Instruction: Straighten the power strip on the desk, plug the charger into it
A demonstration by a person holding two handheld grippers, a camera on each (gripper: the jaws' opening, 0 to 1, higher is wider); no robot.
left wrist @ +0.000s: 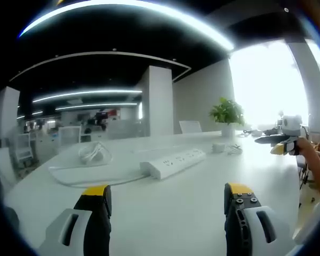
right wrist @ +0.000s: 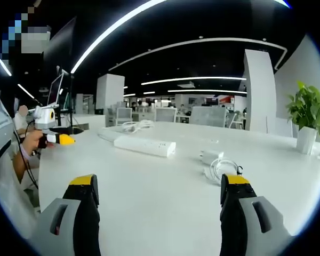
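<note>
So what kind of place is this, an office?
Likely an open-plan office: a long white desk, rows of chairs and a monitor behind, strip ceiling lights, a potted plant.

Bright here: long ceiling light strips (left wrist: 128, 6) bow into arcs across the top of both views, fisheye bending everything near the edges. In the left gripper view a window (left wrist: 269, 80) at upper right blows out to pure white, washing the plant (left wrist: 227, 112) beside it. The white counter (right wrist: 165, 186) reflects evenly, with soft, faint shadows. Distant office background is dim and slightly soft.
</note>
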